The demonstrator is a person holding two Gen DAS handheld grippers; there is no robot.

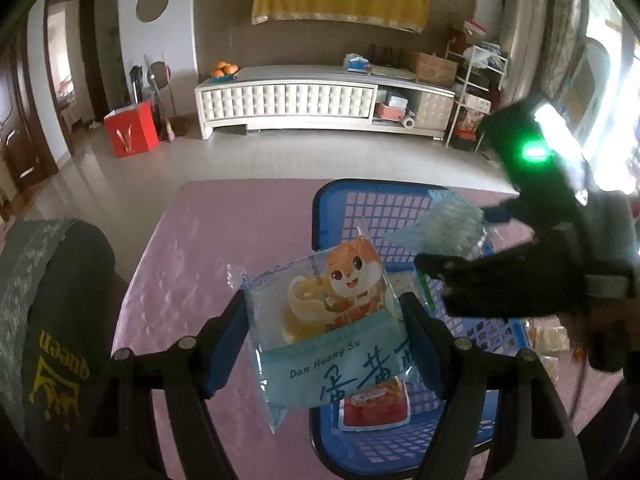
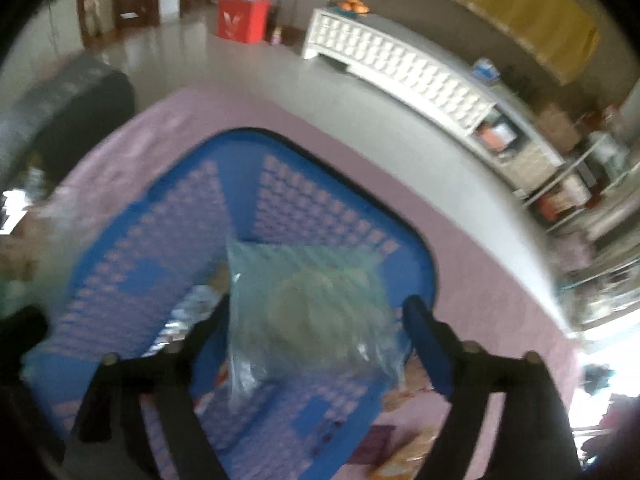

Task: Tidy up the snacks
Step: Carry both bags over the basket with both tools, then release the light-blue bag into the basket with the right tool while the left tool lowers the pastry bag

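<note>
daylight is admitted from a blown-out window (image 1: pixel 612 120) at the right edge of both views. glare is cast on the floor (image 1: pixel 280 160) and the pink surface (image 1: pixel 192 260). the left wrist view is rendered sharp; the right wrist view is smeared by motion blur throughout. strong fisheye curvature and dark vignetted corners are present.

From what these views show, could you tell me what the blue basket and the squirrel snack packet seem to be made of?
Blue basket: probably moulded plastic; its walls and floor form a uniform open grid. Squirrel snack packet: thin glossy plastic film, printed, clear around the pastry, with crimped serrated edges.
</note>
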